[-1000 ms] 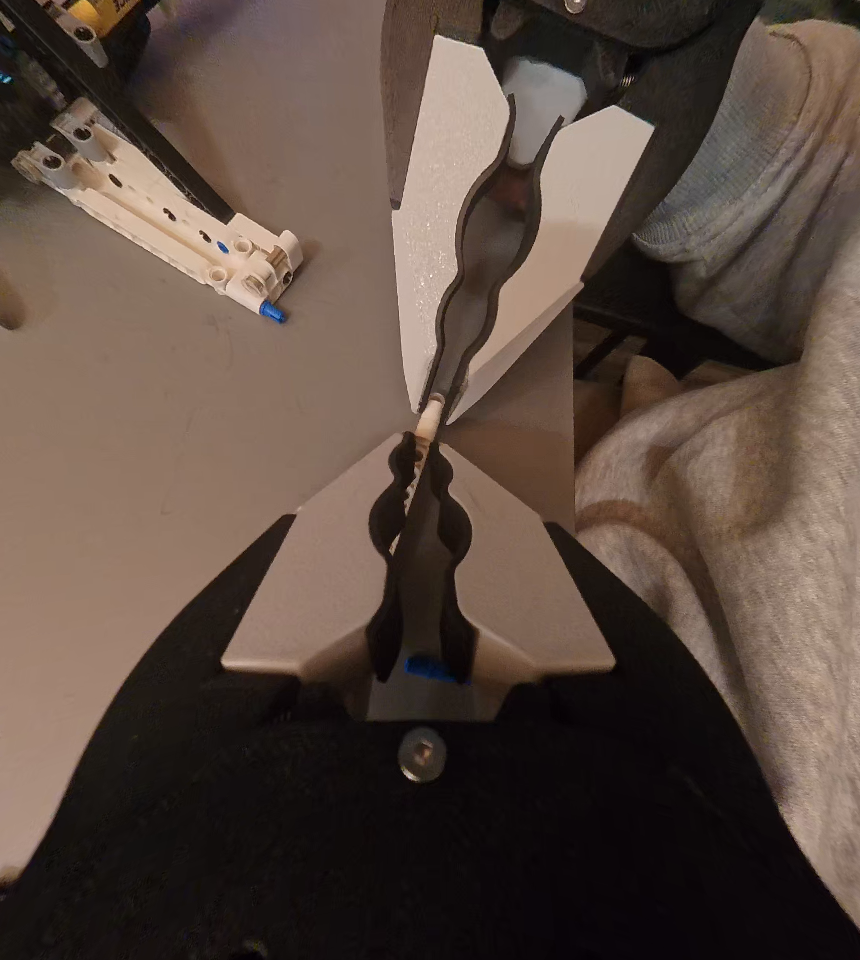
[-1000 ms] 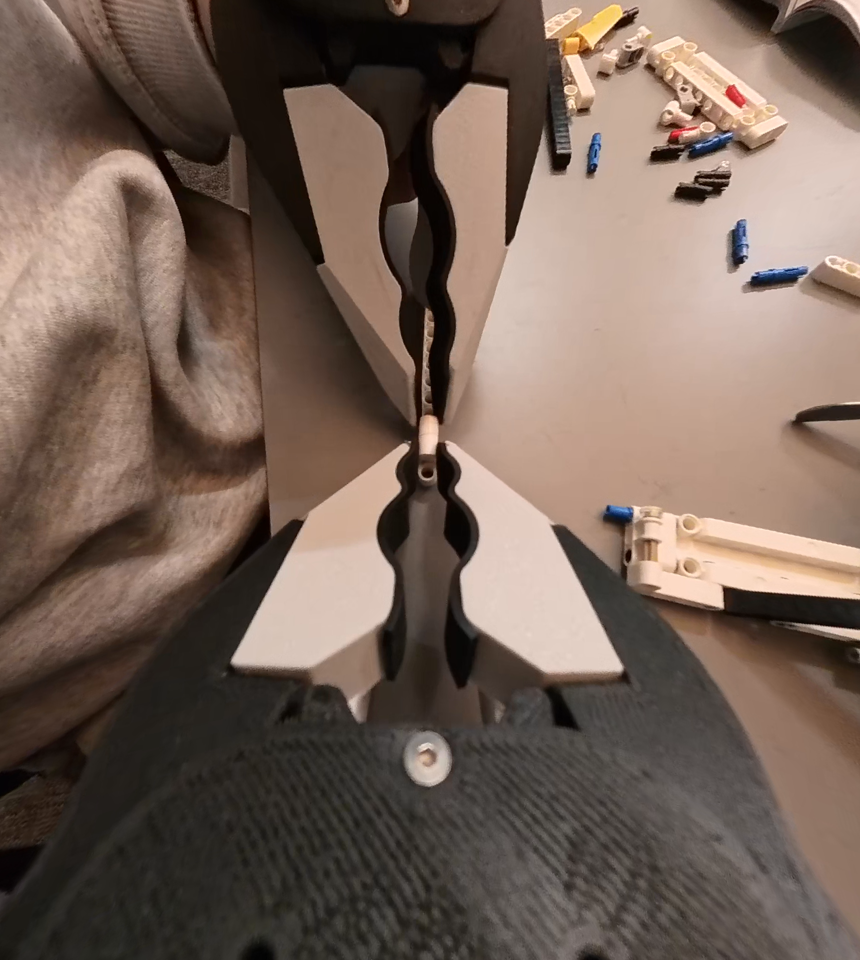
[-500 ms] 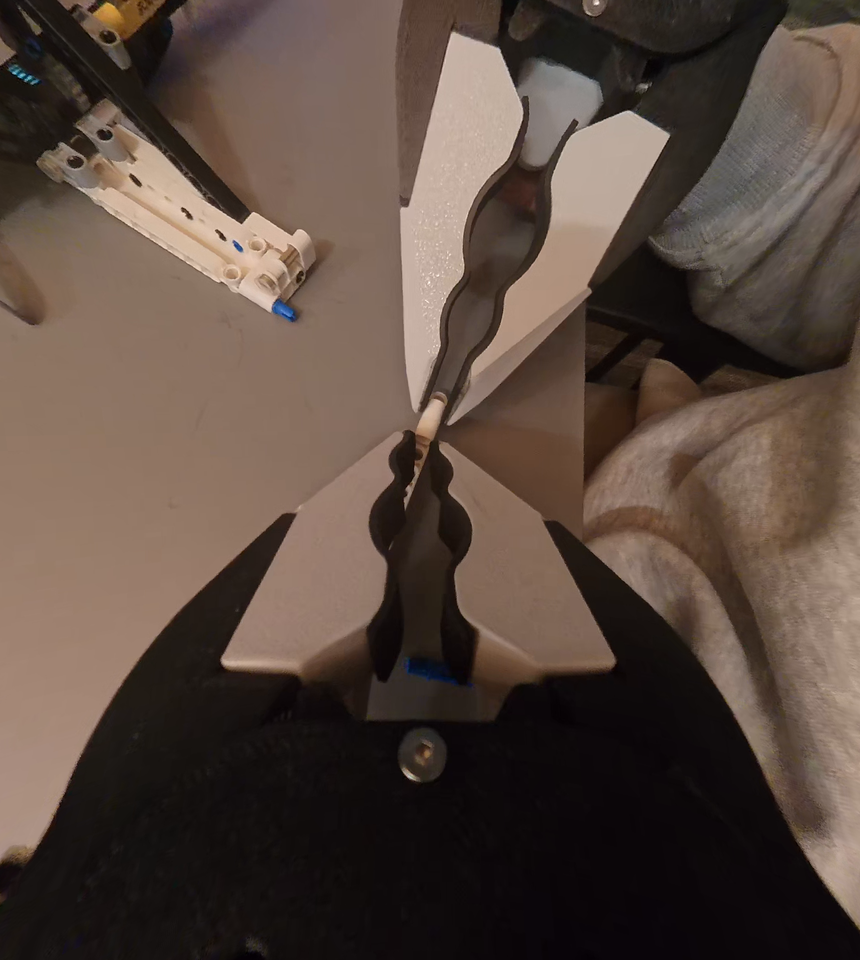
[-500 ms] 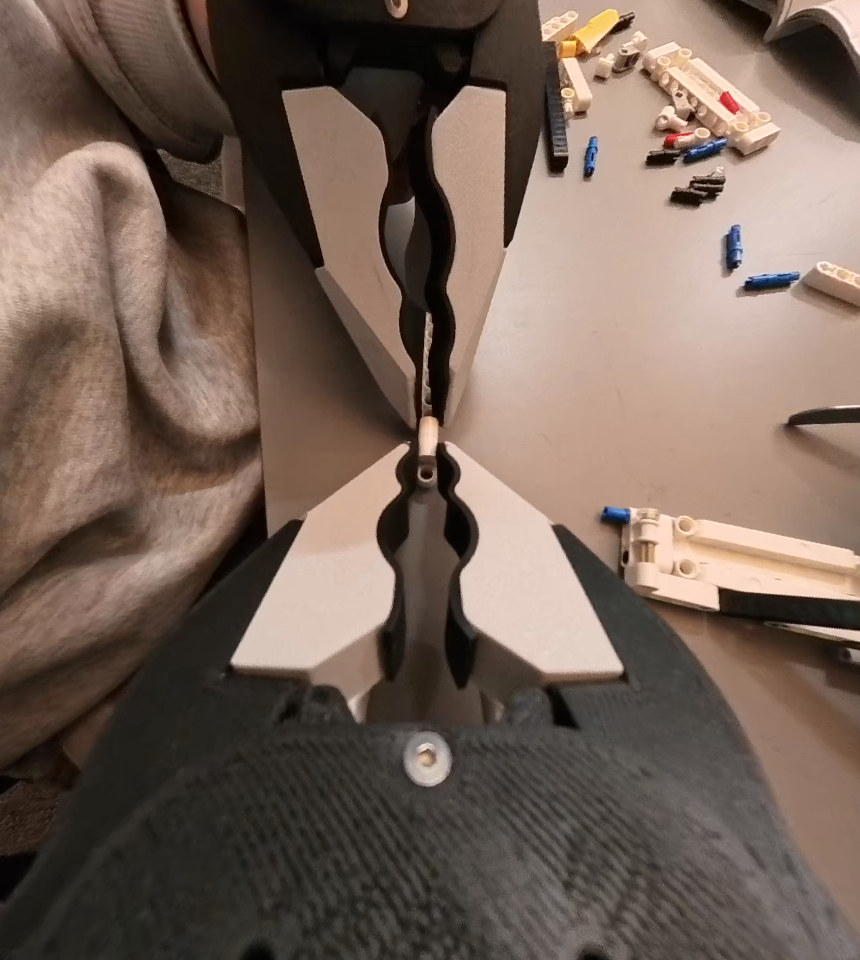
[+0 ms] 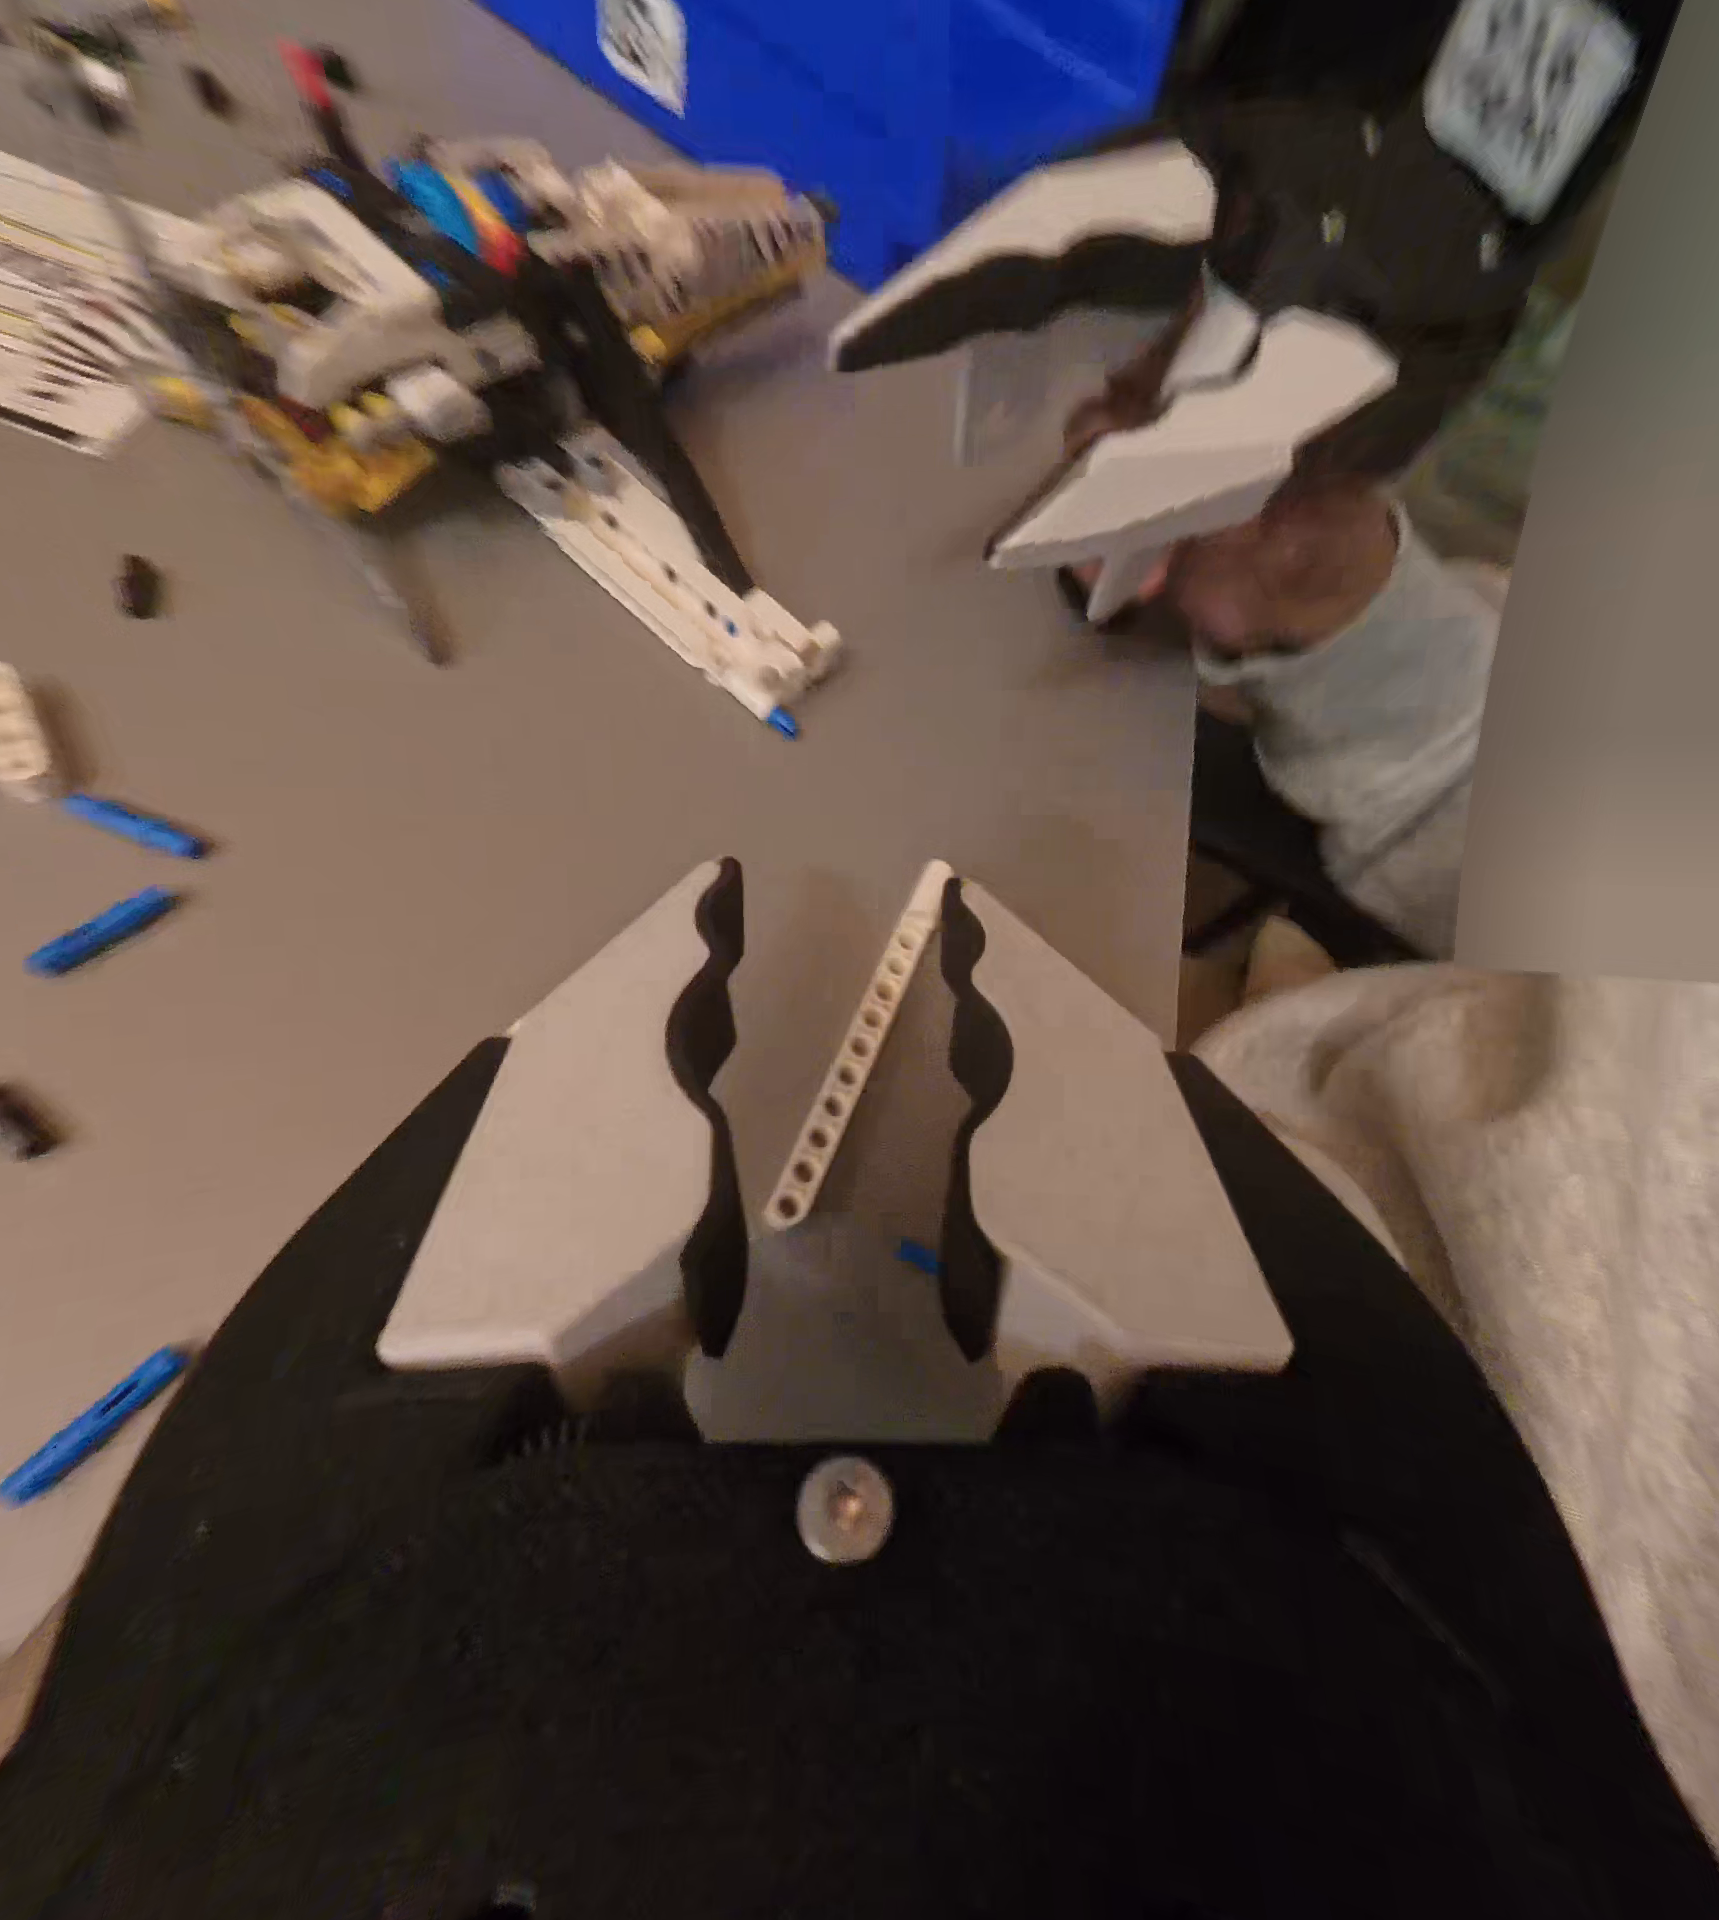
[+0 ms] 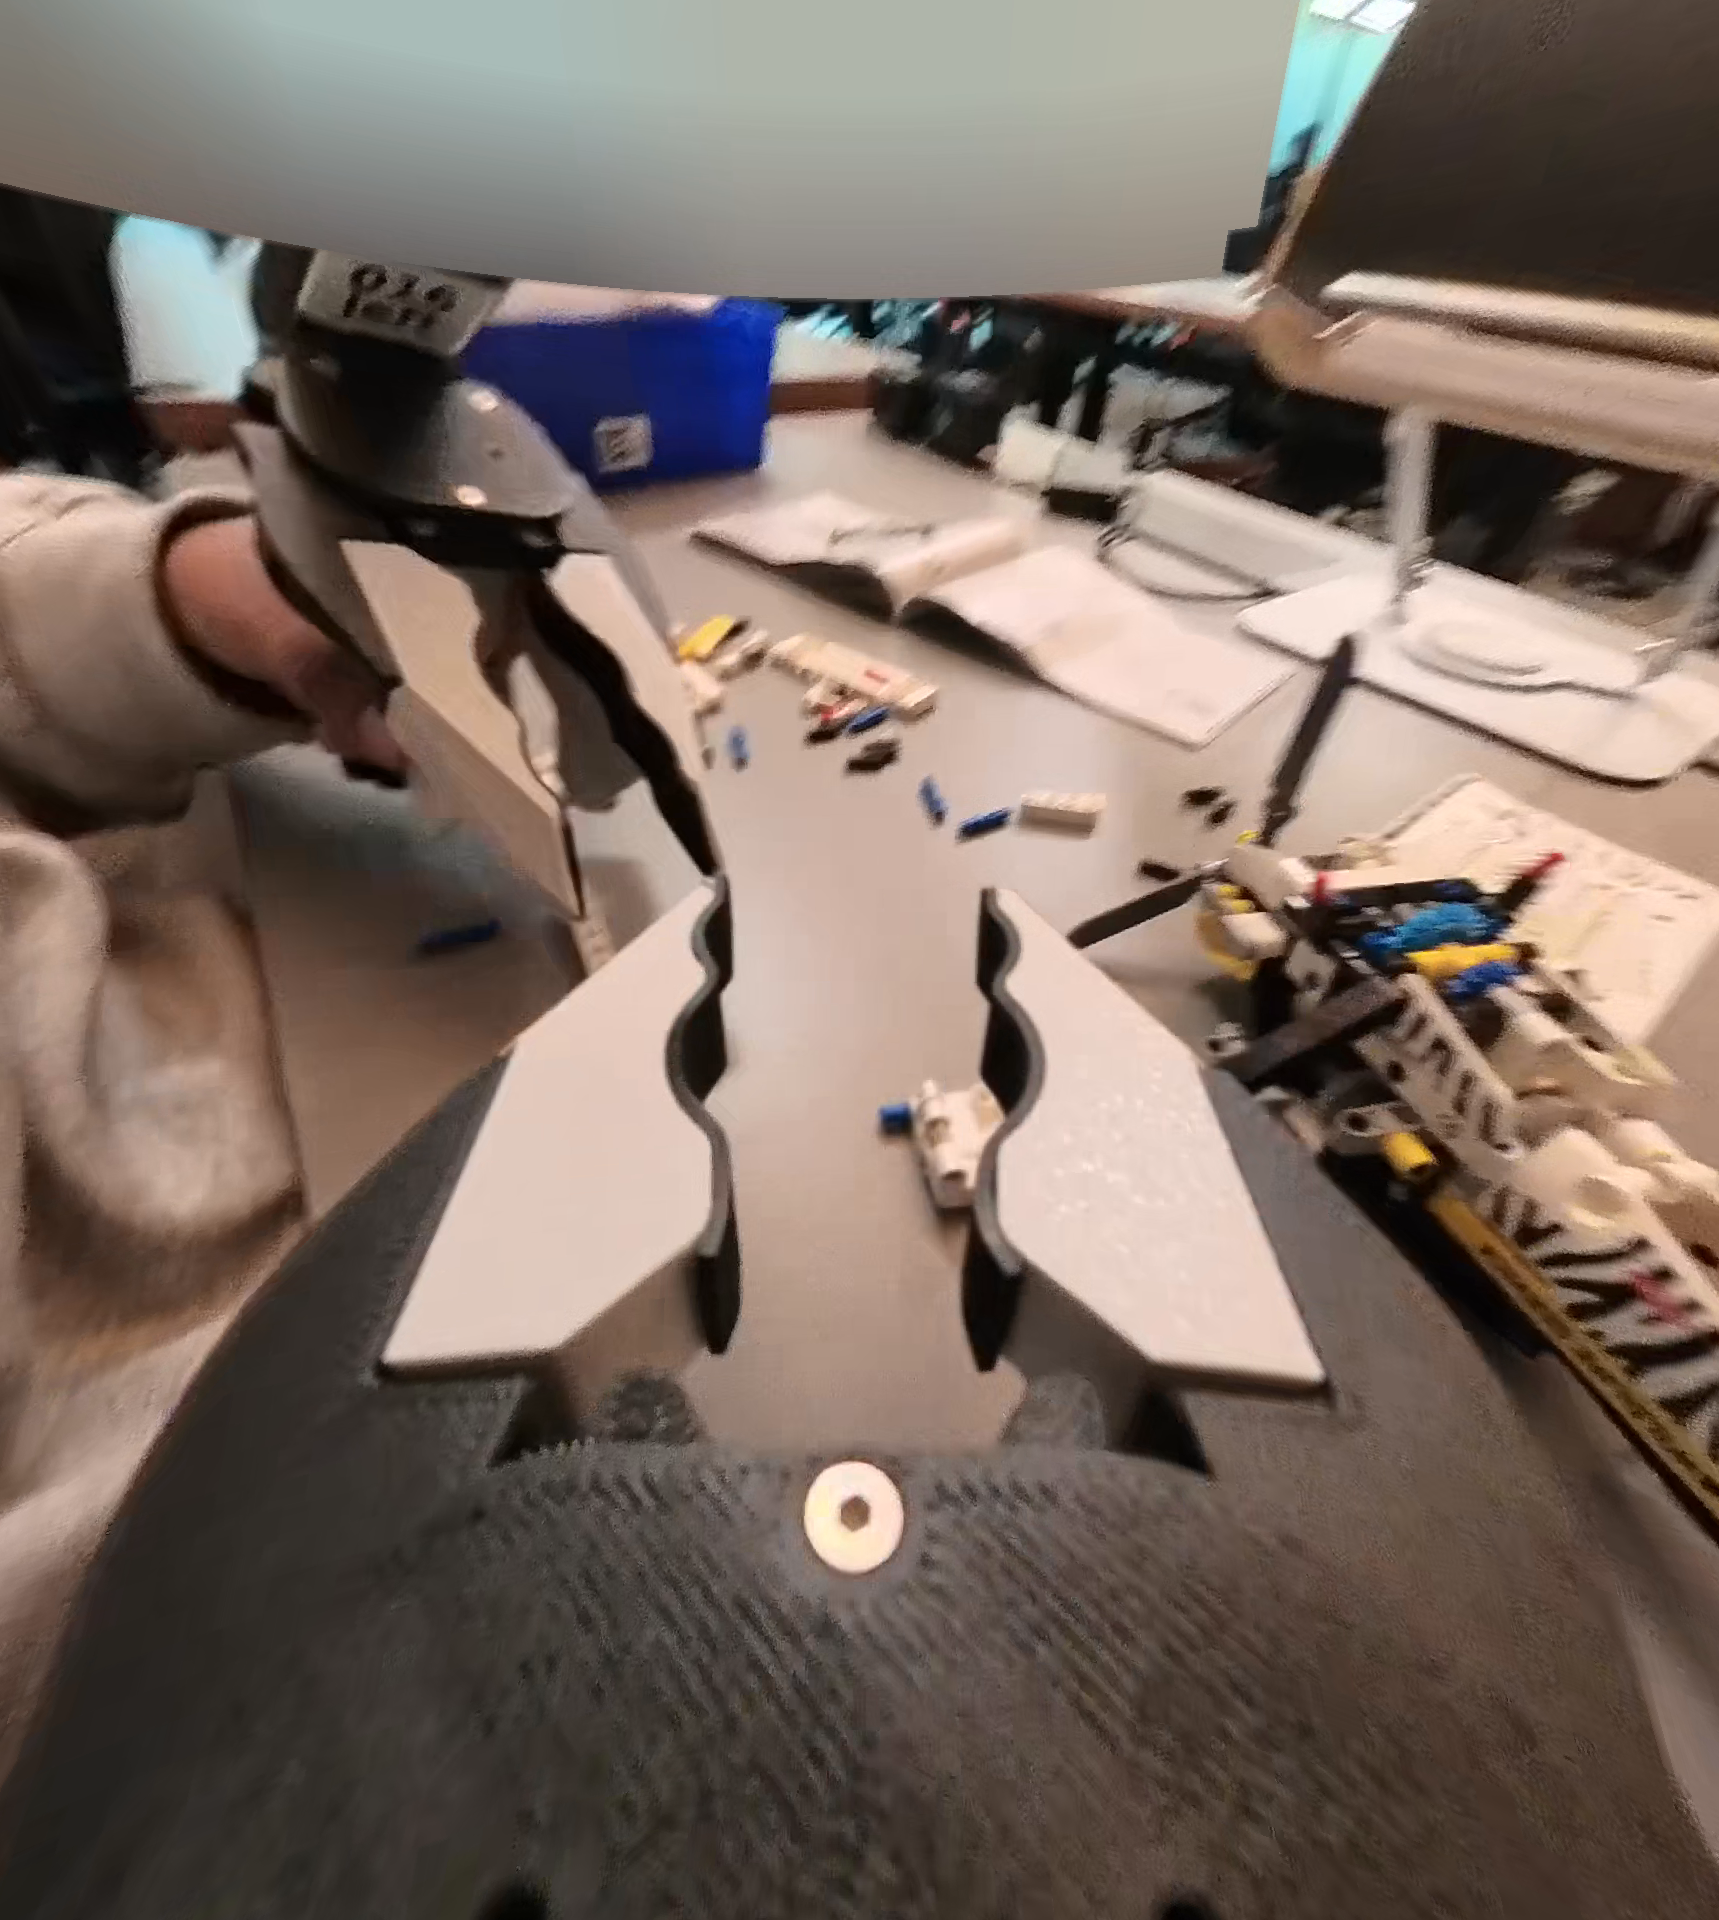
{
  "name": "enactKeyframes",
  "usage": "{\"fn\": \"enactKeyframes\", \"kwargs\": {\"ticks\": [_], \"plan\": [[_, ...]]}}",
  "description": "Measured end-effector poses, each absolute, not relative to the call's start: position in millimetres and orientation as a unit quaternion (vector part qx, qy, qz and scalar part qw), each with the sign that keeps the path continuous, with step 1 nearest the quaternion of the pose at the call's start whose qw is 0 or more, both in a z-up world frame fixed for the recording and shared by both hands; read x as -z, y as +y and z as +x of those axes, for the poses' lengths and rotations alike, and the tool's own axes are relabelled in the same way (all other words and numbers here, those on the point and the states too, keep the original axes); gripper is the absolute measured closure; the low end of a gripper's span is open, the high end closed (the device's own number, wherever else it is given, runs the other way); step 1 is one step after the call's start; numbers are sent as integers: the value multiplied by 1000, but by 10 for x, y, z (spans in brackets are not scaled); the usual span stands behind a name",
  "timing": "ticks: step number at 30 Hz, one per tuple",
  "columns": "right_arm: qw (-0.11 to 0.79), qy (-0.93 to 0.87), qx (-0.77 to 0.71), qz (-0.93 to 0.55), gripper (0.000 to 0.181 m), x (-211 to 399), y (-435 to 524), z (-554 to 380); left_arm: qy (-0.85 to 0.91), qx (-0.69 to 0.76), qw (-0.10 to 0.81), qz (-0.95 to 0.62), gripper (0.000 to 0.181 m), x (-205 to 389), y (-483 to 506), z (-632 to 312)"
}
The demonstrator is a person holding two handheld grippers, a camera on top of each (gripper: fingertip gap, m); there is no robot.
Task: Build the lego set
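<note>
My left gripper (image 5: pixel 839 878) is open. A long white beam with holes (image 5: pixel 860 1039) lies between its jaws, close along the right-hand finger; I cannot tell whether it rests on the table or leans on the pad. A small blue pin (image 5: pixel 917 1257) shows near the jaw base. My right gripper (image 6: pixel 855 899) is open and empty above the grey table (image 6: pixel 834 1039). It also shows in the left wrist view (image 5: pixel 1094 416), raised at the upper right. The part-built model (image 5: pixel 398 312) stands at the upper left, its white tail (image 5: pixel 668 582) pointing at me. In the right wrist view the model (image 6: pixel 1406 1018) is on the right.
Loose blue pins (image 5: pixel 102 930) and small black and white pieces lie on the left of the table. An open instruction book (image 6: pixel 990 603) and a blue bin (image 6: pixel 626 384) stand at the back. A person's grey sleeve (image 5: pixel 1457 1247) fills the right, past the table edge (image 5: pixel 1193 831). My right tips are about 15 centimetres from the small blue pin (image 5: pixel 917 1257), my left tips only 8 centimetres. It turns up in the right wrist view (image 6: pixel 475 923) as well.
Both grippers were shut tip to tip, joining a small tan piece to the beam. Now both have opened and pulled apart, and the views swing out over the table.
</note>
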State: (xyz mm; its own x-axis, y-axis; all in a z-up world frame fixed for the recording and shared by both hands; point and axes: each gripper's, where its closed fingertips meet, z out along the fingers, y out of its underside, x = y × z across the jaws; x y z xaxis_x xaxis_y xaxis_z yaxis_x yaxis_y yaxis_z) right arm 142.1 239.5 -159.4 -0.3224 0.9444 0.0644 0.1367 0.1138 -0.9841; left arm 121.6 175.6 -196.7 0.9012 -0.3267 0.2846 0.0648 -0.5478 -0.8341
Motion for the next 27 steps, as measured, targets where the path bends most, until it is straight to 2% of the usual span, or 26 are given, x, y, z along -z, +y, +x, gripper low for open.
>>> {"fn": "enactKeyframes", "kwargs": {"ticks": [3, 7, 12, 18, 21, 25, 26, 27], "plan": [[476, -596, -450, -464, 123, 1569, 2588, 1328, 16, 191, 524, -830, 144, 1823, 1696, 857], [546, -582, -392, -459, 119, 1536, 2546, 1206, -27, 165, 575, -801, 142, 1751, 1550, 569], [623, -535, -396, -410, 140, 1322, 2312, 1072, -46, 166, 631, -757, 142, 1610, 1435, 484], [580, -542, -385, -471, 181, 1446, 2284, 829, -57, 175, 649, -739, 140, 1551, 1412, 441], [551, -531, -382, -518, 181, 1524, 2423, 763, -76, 196, 644, -736, 134, 1570, 1425, 405], [554, -508, -382, -538, 181, 1510, 2536, 727, -77, 189, 643, -739, 135, 1577, 1447, 384], [552, -511, -386, -534, 181, 1507, 2523, 715, -72, 185, 643, -740, 139, 1577, 1453, 390], [551, -518, -395, -522, 181, 1494, 2482, 701, -59, 189, 642, -740, 151, 1569, 1452, 431]]}}
